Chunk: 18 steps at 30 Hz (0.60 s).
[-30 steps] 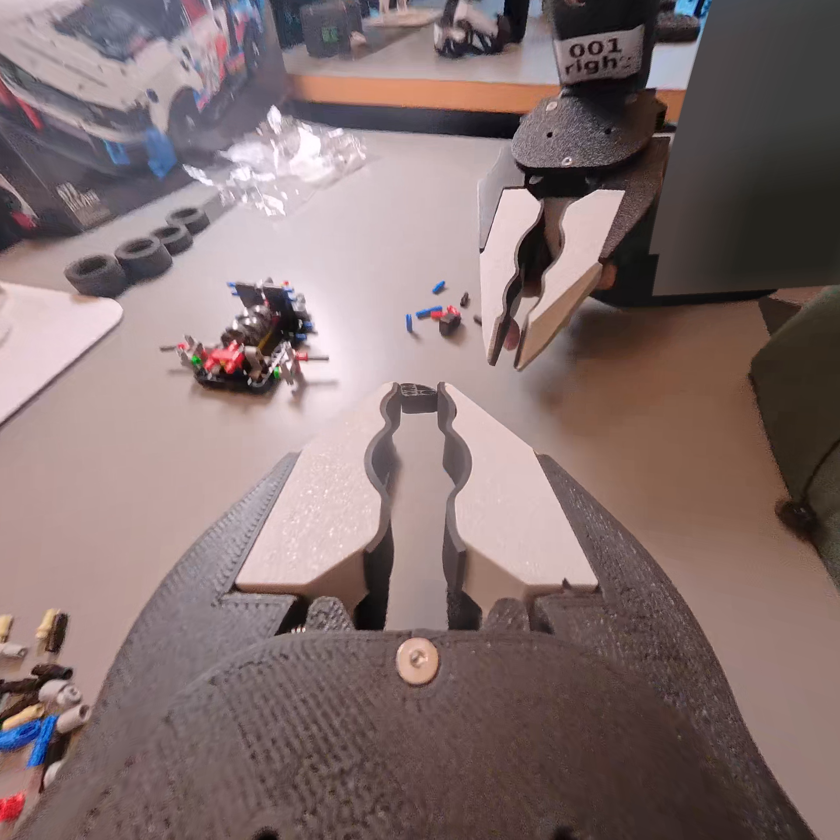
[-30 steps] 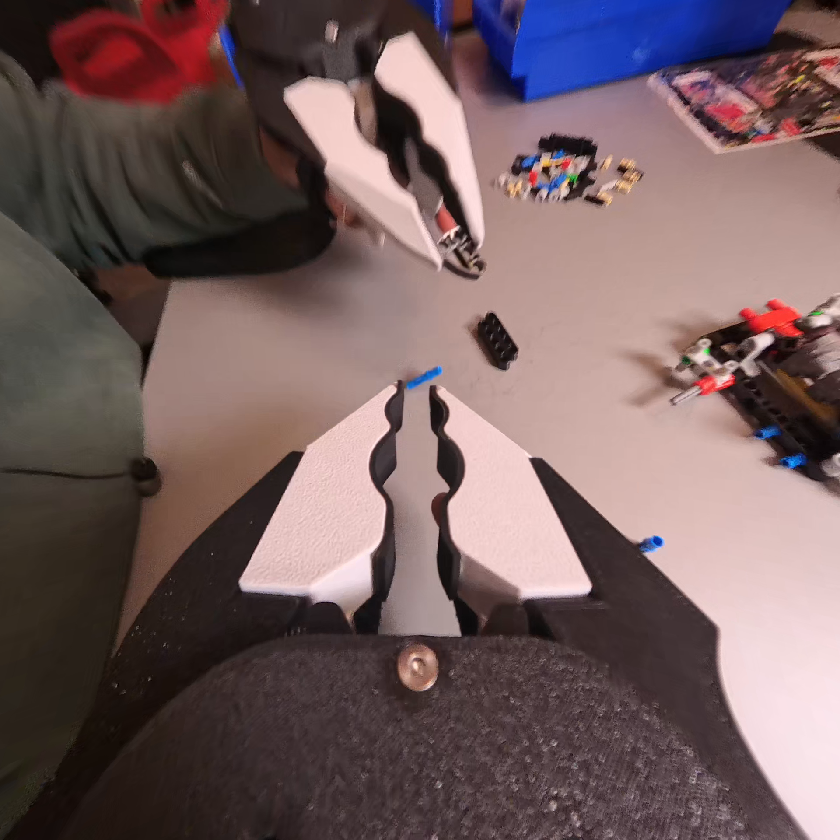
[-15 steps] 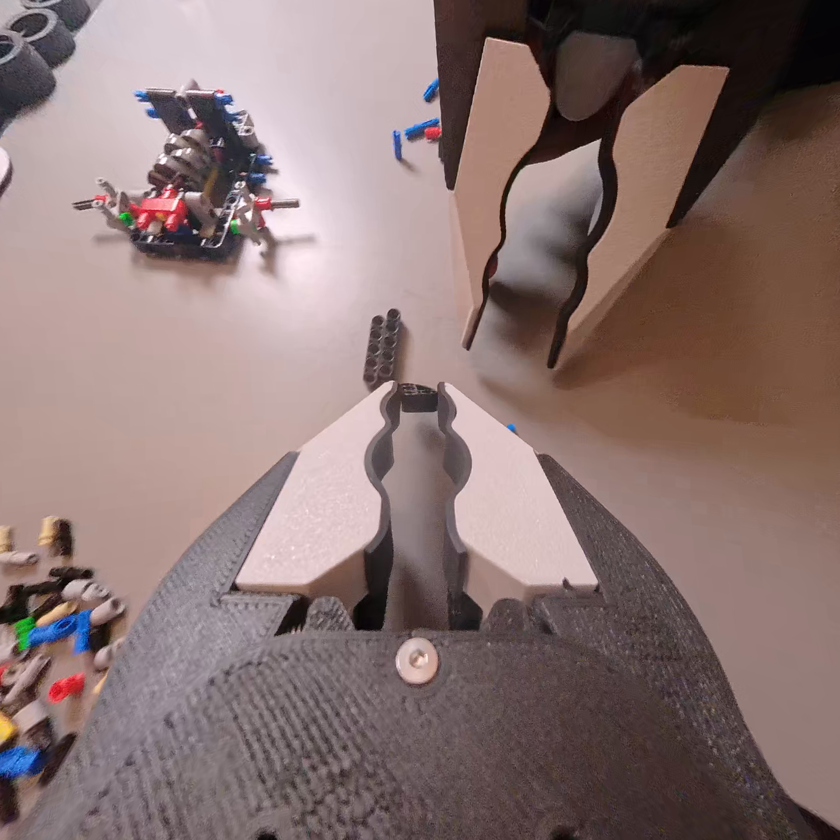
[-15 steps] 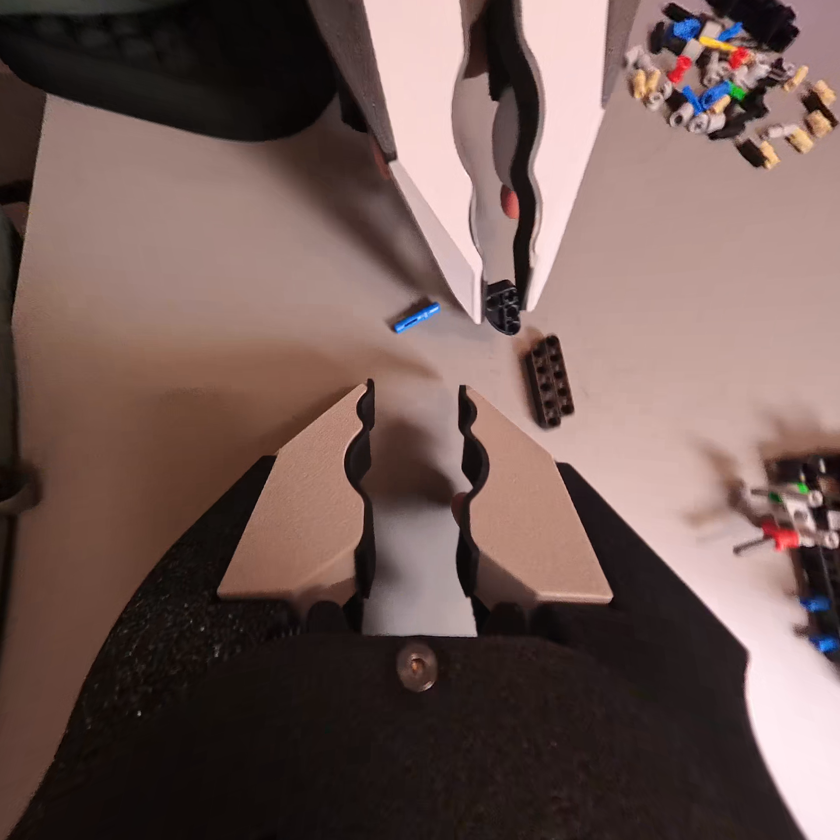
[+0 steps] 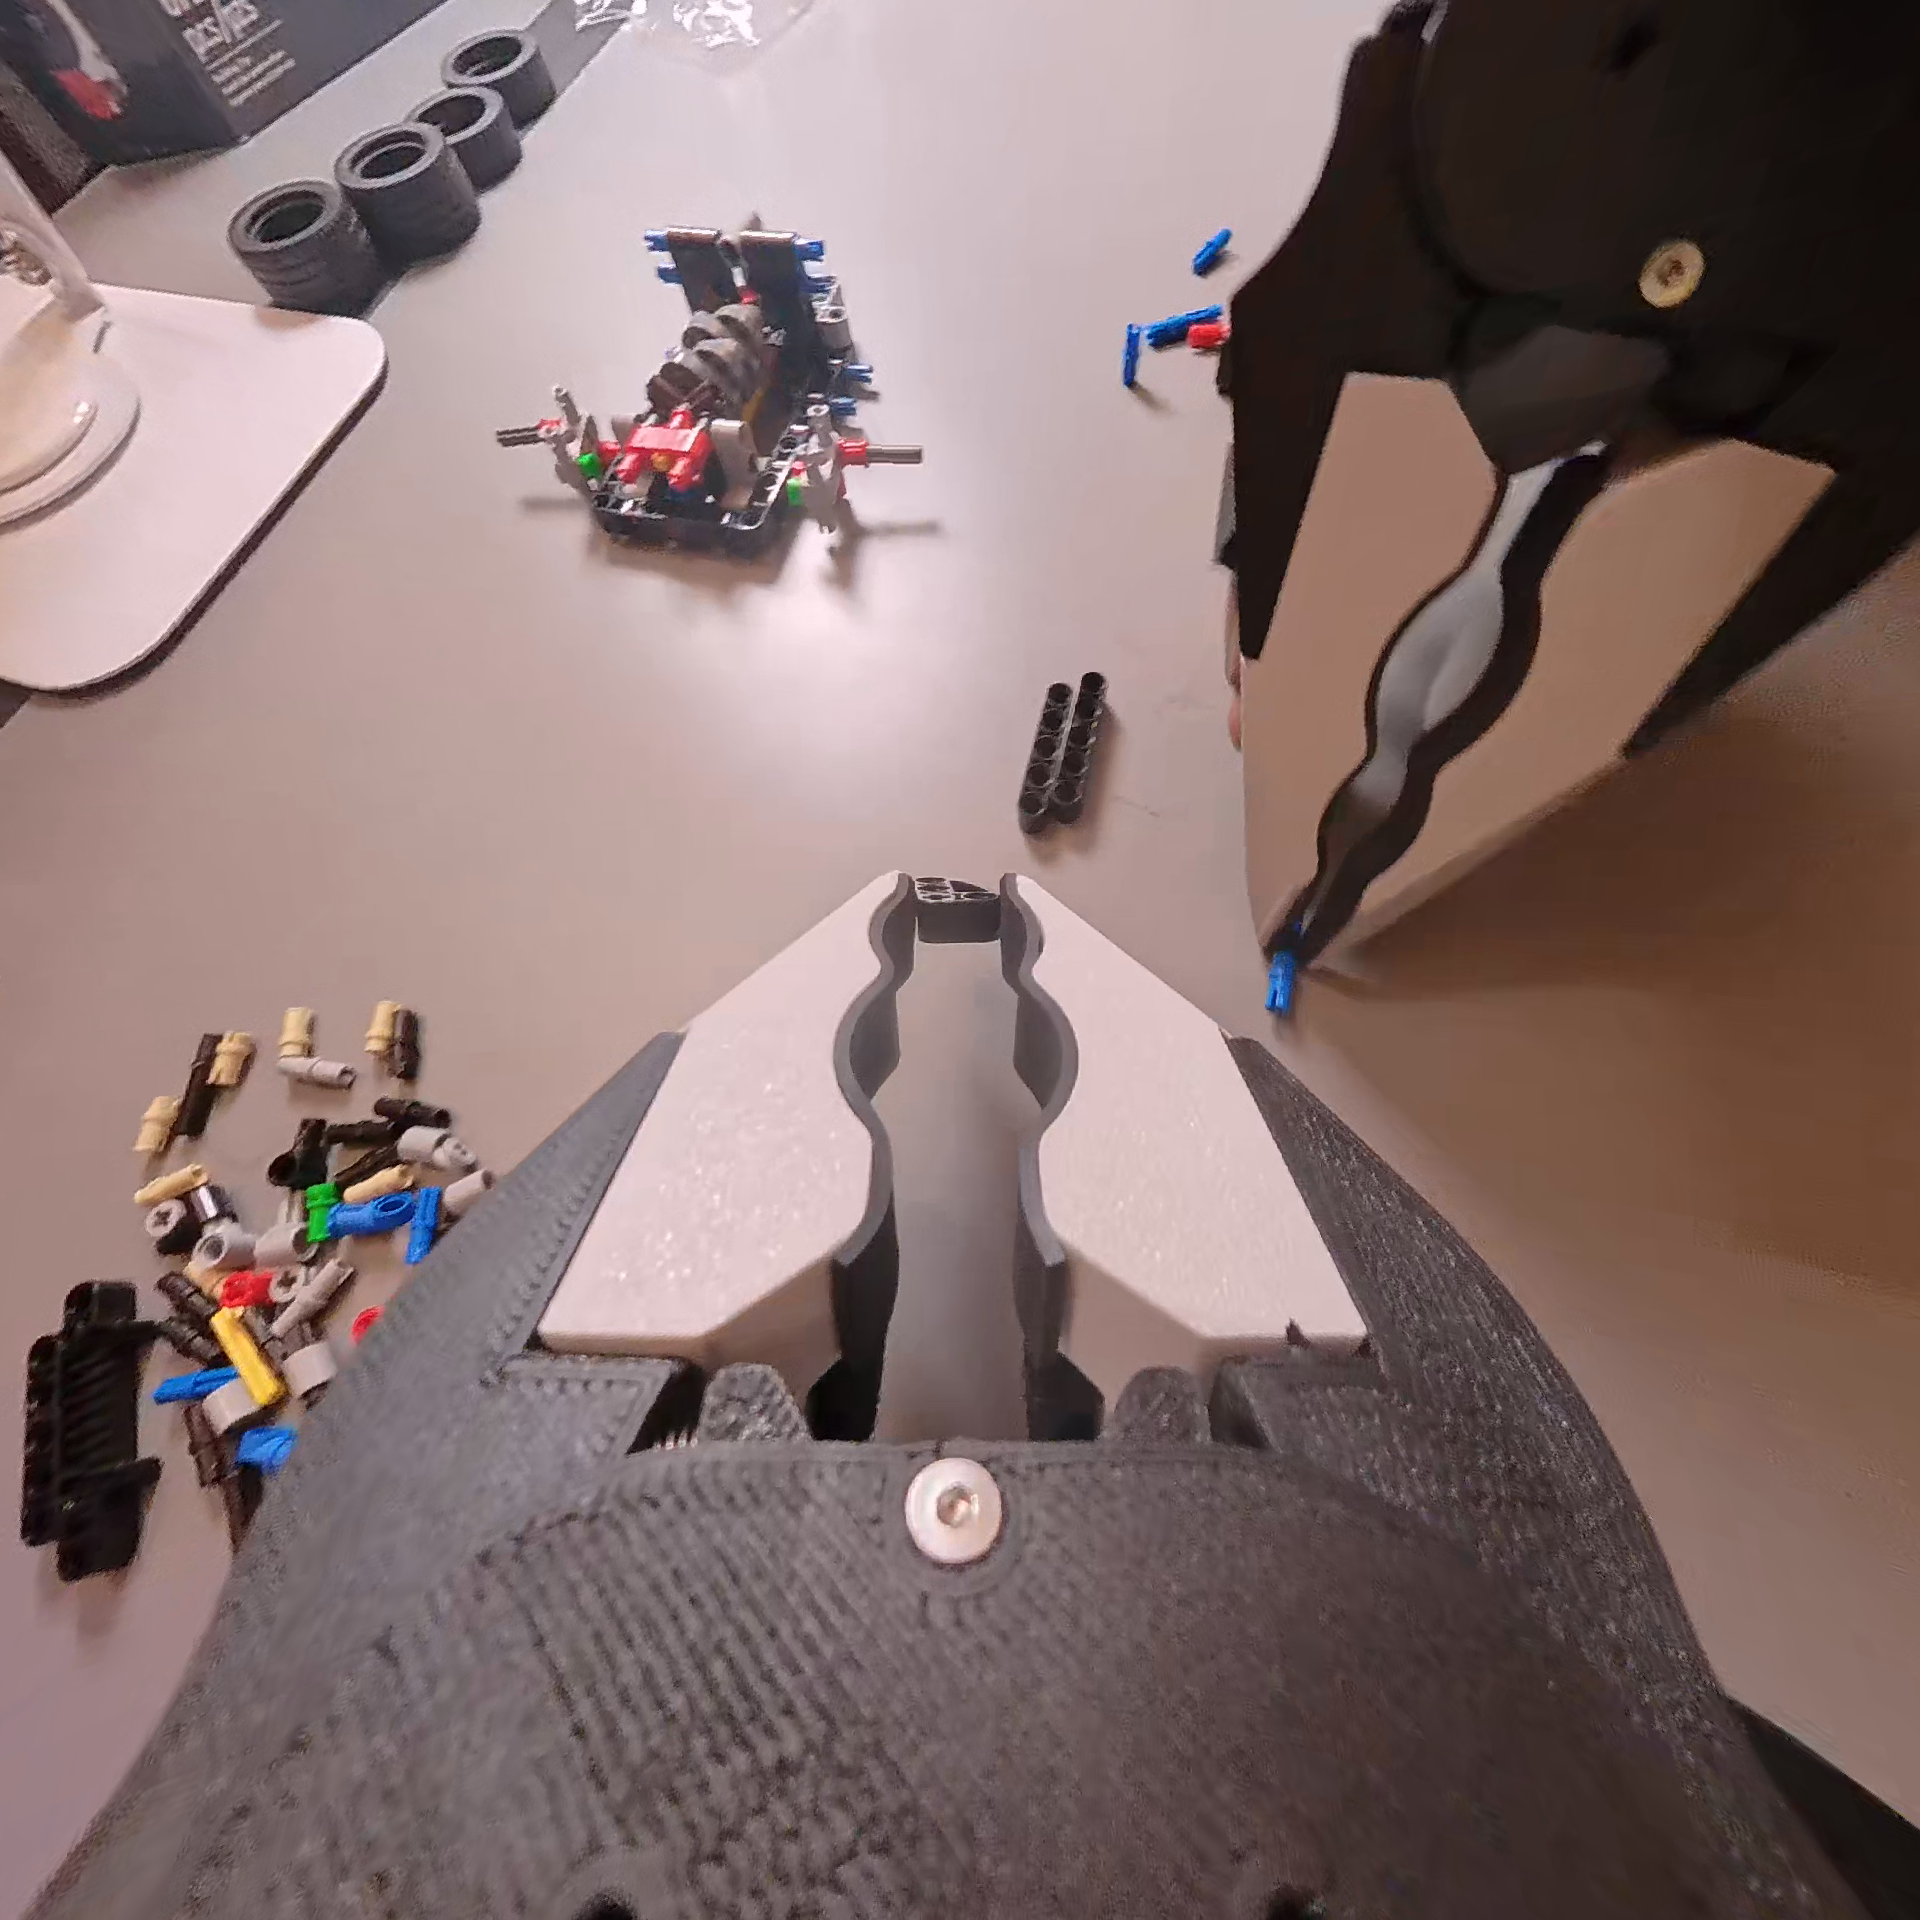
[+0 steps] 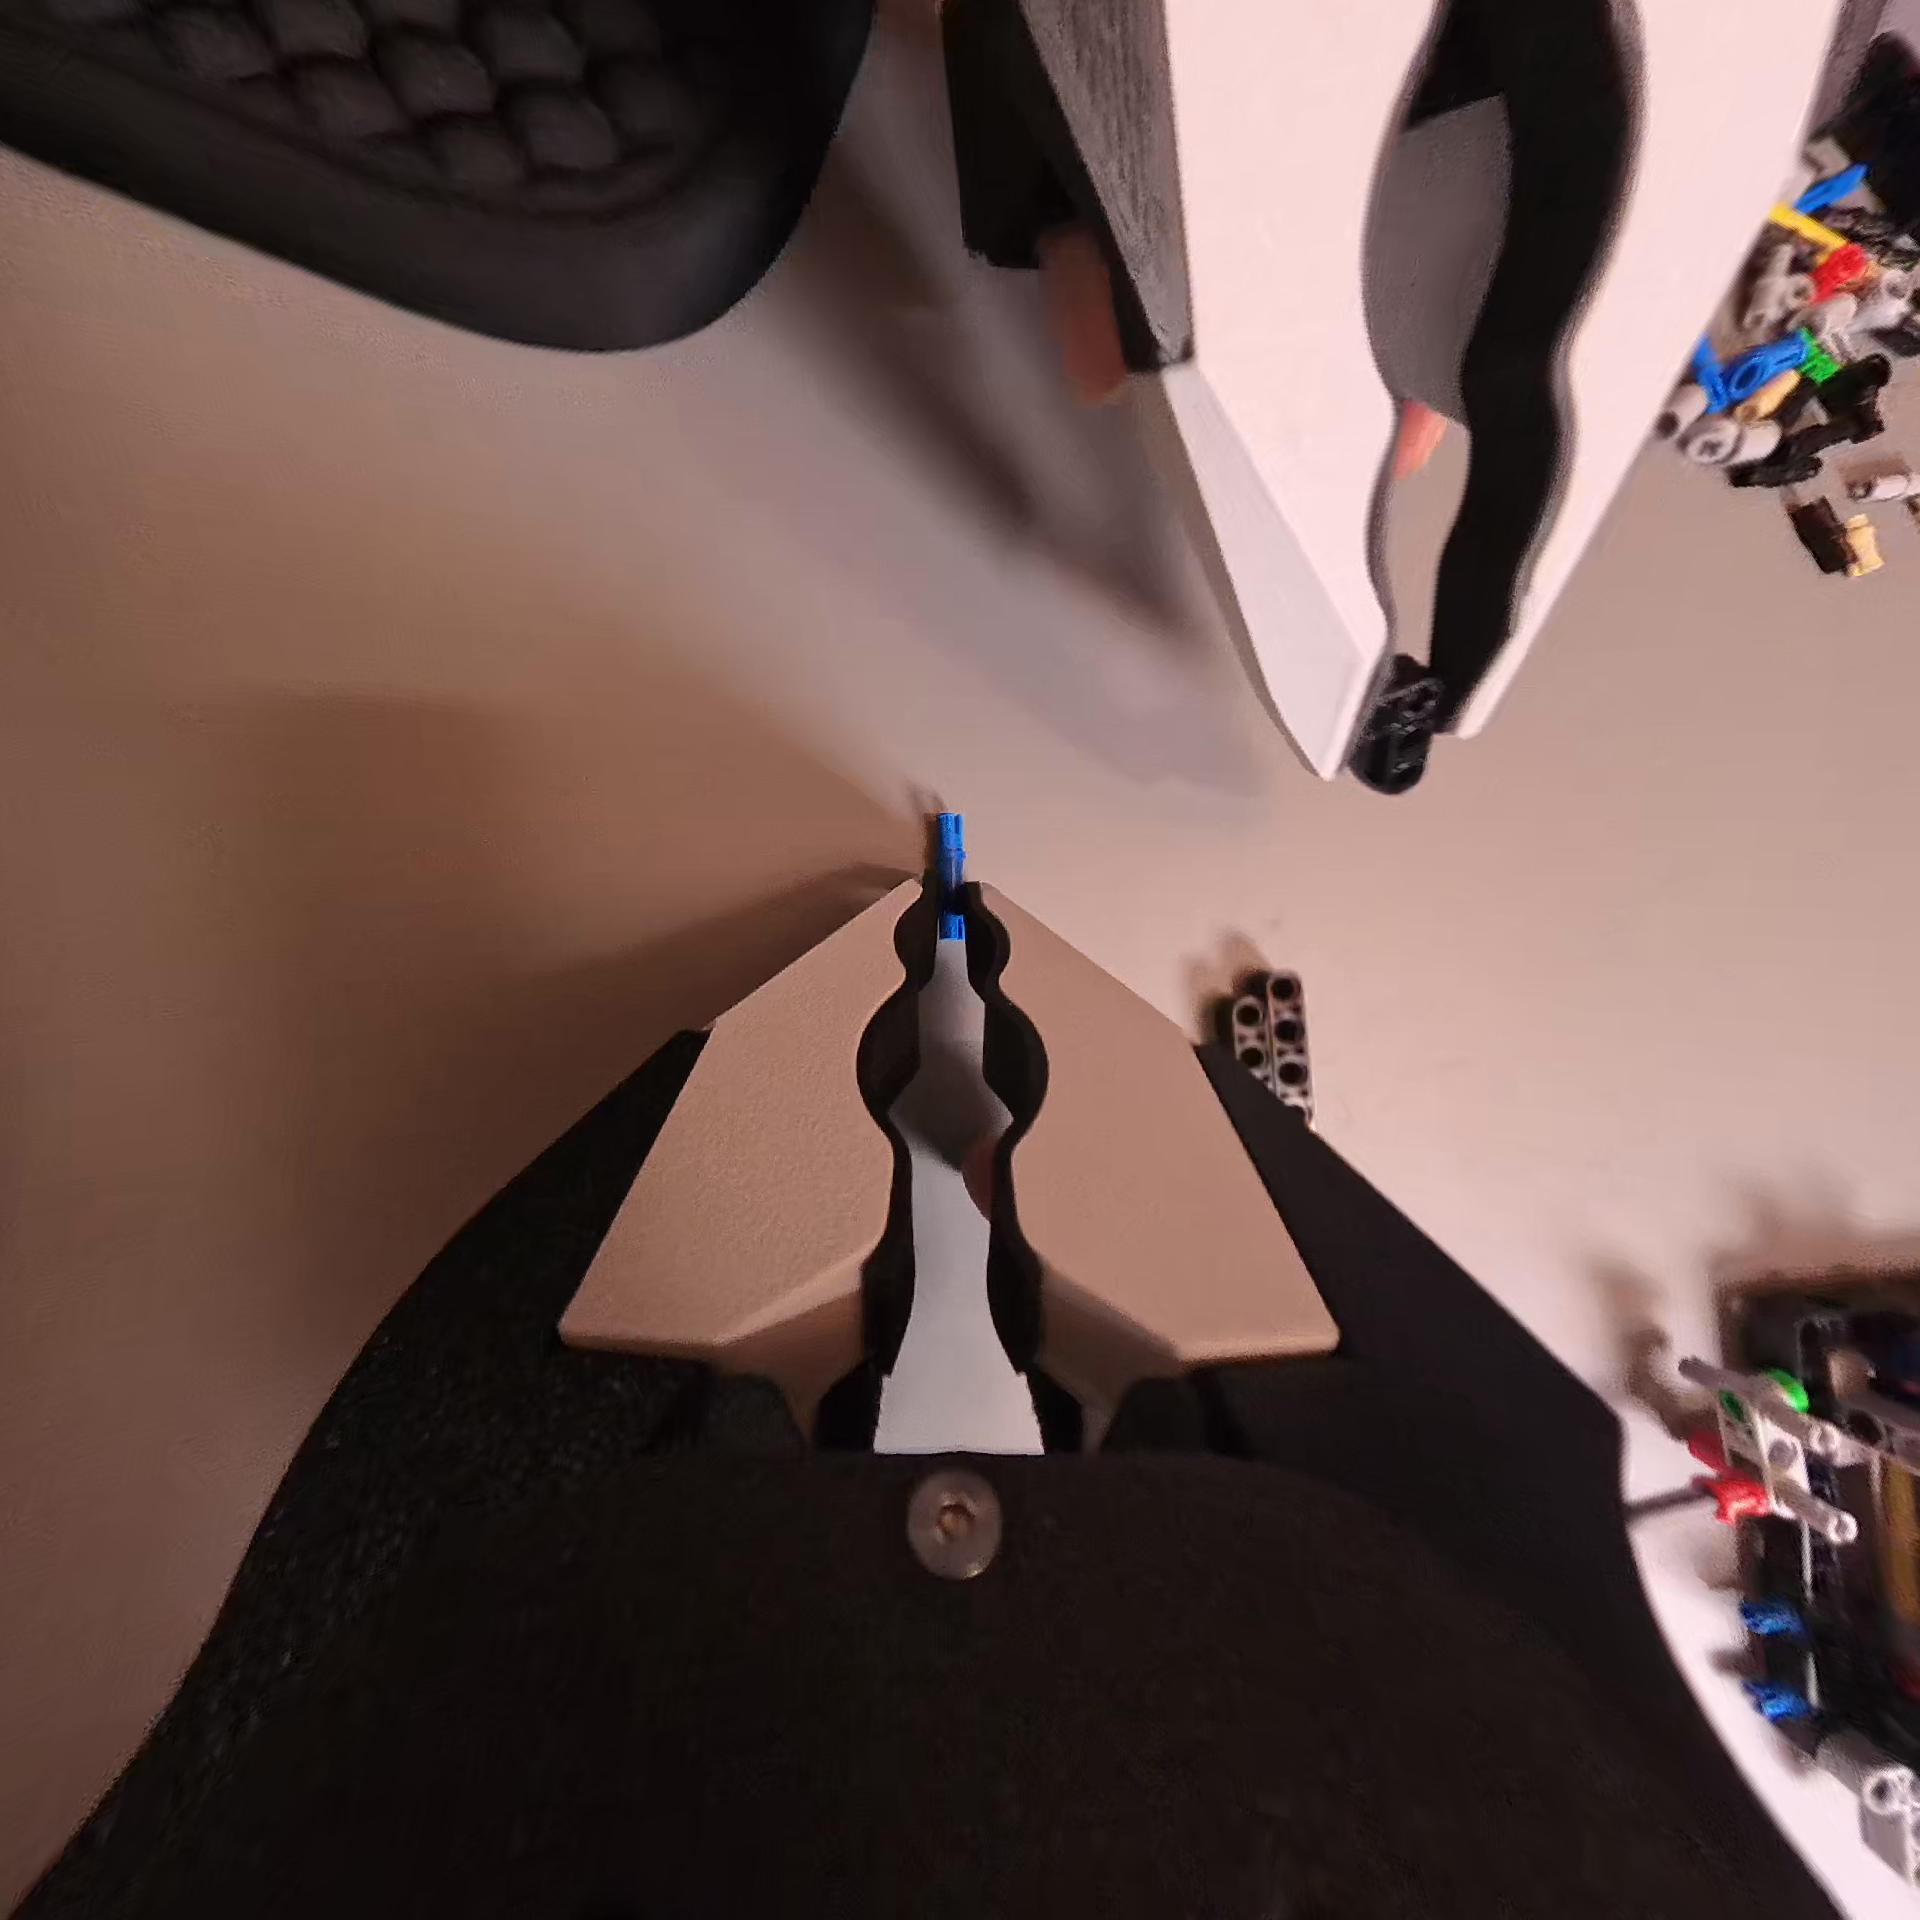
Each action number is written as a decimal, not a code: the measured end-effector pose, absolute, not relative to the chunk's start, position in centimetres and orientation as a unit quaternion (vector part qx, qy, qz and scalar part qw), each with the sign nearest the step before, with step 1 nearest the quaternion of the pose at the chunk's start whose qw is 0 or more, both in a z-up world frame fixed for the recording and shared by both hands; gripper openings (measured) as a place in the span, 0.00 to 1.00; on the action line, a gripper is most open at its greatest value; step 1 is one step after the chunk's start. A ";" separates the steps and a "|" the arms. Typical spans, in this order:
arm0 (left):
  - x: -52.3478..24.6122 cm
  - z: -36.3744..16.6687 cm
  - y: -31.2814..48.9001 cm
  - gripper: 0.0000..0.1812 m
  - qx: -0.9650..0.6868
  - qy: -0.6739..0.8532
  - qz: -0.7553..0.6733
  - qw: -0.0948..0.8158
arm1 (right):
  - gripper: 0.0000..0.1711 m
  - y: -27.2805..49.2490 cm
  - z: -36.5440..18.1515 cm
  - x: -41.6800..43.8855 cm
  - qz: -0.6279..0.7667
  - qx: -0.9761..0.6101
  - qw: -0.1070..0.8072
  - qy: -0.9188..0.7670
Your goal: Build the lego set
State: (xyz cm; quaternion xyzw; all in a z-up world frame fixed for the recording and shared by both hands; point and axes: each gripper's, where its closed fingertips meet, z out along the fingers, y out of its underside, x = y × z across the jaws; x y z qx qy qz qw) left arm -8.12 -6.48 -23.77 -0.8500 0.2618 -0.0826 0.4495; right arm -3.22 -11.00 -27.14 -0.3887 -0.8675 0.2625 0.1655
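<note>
My left gripper (image 5: 958,906) is shut on a small black lego piece (image 5: 956,902) held at its tips; it also shows in the right wrist view (image 6: 1397,727), where the piece (image 6: 1400,725) pokes out. My right gripper (image 6: 948,896) is shut on a blue pin (image 6: 949,854) at the table surface; in the left wrist view the right gripper (image 5: 1304,940) stands at the right with the blue pin (image 5: 1282,979) at its tips. A black beam (image 5: 1062,750) lies between them. The part-built lego assembly (image 5: 717,416) sits farther back.
A pile of small loose lego pieces (image 5: 260,1226) lies at the left, also seen in the right wrist view (image 6: 1808,364). Three black tyres (image 5: 395,197) stand at the back left beside a white base (image 5: 156,478). A few blue and red pins (image 5: 1174,332) lie at the back. There is about 7 cm between the tips of the two grippers. The part-built lego assembly (image 5: 717,416) is about 15 cm from my left fingertips.
My right gripper came down over the blue pin and closed on it. My left gripper kept hold of the black piece and the view pulled back a little.
</note>
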 end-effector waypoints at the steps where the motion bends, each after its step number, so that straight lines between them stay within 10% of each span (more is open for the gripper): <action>1: -7.6 -23.8 -6.5 0.08 -0.847 0.268 -0.089 0.450 | 0.01 -10.8 -26.9 -2.7 0.276 -0.384 0.168 -0.865; 18: 3.5 -23.4 -6.1 0.08 -0.791 0.332 -0.203 0.472 | 0.01 -6.1 -23.4 4.0 0.346 -0.380 0.298 -0.804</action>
